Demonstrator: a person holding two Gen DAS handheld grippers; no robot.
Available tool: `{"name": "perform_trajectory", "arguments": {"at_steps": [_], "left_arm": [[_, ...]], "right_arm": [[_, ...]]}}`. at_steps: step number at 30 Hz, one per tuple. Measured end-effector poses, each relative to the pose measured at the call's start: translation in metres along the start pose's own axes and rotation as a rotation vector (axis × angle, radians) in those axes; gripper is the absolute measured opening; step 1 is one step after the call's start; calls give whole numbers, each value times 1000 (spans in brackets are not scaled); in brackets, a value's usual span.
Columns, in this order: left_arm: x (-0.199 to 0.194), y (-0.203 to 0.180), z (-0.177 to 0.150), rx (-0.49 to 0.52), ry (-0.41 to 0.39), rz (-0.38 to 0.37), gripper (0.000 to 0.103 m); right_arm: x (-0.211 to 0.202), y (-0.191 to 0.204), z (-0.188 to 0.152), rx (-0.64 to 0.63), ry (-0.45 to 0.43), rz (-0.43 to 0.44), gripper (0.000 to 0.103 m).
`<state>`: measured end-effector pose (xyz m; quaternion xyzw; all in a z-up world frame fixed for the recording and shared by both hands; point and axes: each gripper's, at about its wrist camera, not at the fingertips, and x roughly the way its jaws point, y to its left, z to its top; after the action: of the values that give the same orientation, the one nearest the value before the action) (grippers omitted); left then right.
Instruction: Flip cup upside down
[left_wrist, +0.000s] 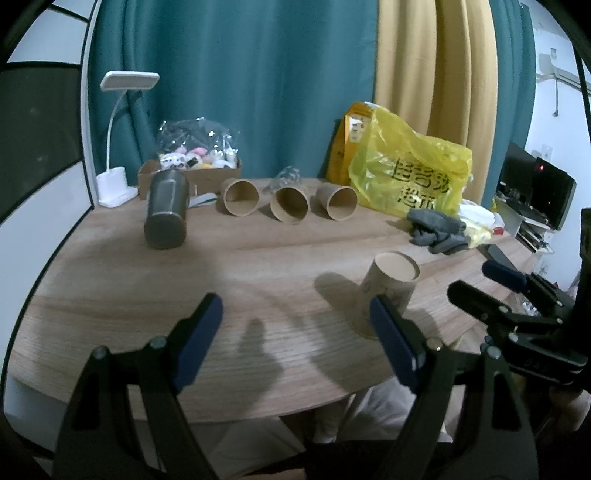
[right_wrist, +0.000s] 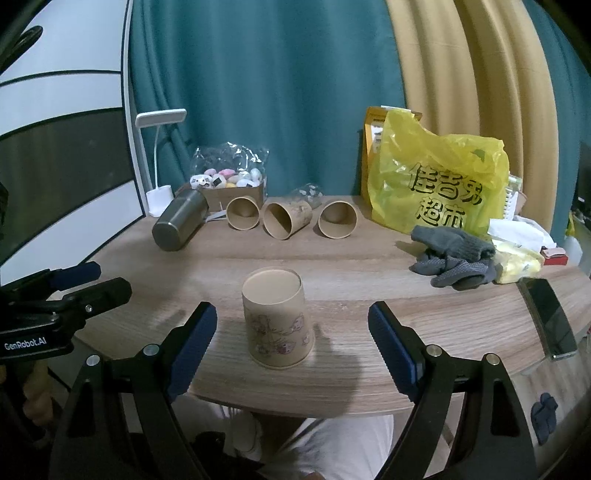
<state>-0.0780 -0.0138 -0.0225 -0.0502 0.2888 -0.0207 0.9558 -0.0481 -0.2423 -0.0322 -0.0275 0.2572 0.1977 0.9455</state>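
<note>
A printed brown paper cup (right_wrist: 276, 319) stands upside down, base up, near the table's front edge. It also shows in the left wrist view (left_wrist: 388, 290), partly behind my left gripper's right finger. My right gripper (right_wrist: 291, 339) is open and empty, its fingers either side of the cup and short of it. My left gripper (left_wrist: 295, 332) is open and empty over bare table to the cup's left. Three brown paper cups (right_wrist: 242, 213) (right_wrist: 282, 220) (right_wrist: 337, 218) lie on their sides at the back. A steel tumbler (right_wrist: 179, 220) lies on its side left of them.
A yellow plastic bag (right_wrist: 436, 184) stands at the back right, with grey gloves (right_wrist: 452, 256) and a phone (right_wrist: 550, 319) in front of it. A white desk lamp (right_wrist: 159, 155) and a box of small toys (right_wrist: 229, 184) stand at the back left. The wooden table (right_wrist: 351, 373) has a curved front edge.
</note>
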Motion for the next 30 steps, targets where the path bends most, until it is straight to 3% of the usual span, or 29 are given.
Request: {"name": "perform_trajectory", "arguments": {"at_steps": [30], "left_arm": [[0, 4, 1, -12, 4, 2, 83]], "right_arm": [[2, -1, -2, 8, 11, 6, 87]]}}
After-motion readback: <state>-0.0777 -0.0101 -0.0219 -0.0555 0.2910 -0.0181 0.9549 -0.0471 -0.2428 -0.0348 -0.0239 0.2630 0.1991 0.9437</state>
